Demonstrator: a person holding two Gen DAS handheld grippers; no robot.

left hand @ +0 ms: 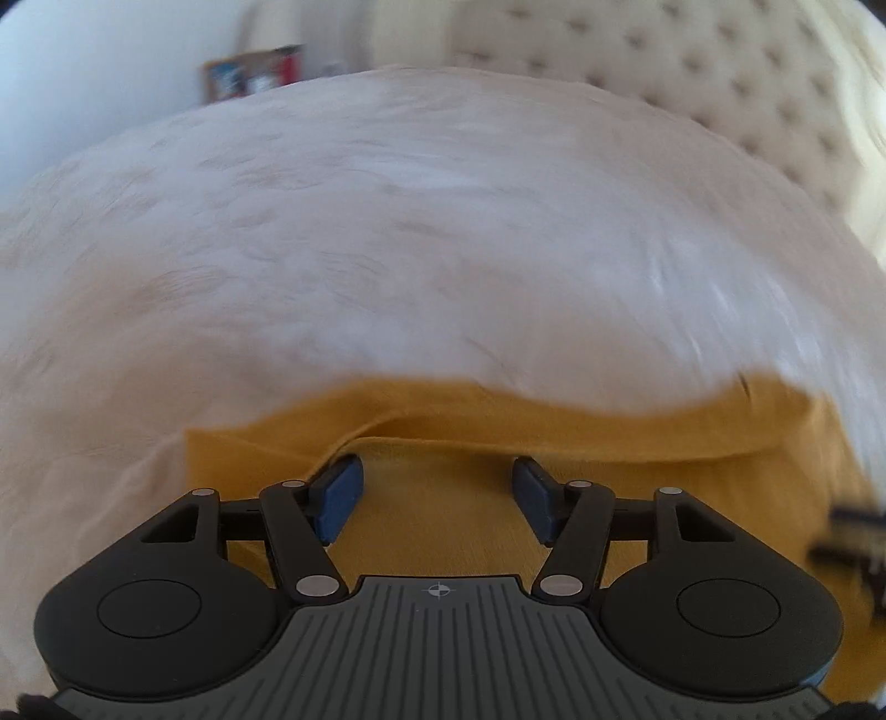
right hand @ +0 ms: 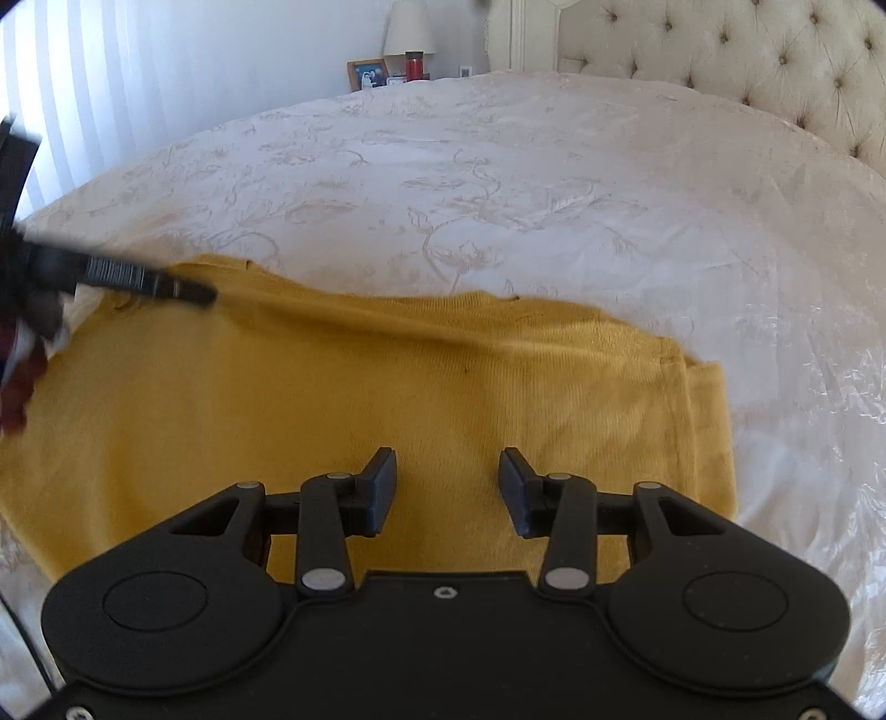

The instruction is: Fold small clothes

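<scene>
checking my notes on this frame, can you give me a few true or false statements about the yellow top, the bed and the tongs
1. The yellow top lies on a white bedspread. True.
2. The right tongs are clamped on the top. False: the jaws stand apart above it, nothing between them.
3. The left tongs are open. True.
4. The headboard is bare wood. False: it is pale, tufted upholstery.
5. A lamp stands beyond the bed. True.
</scene>
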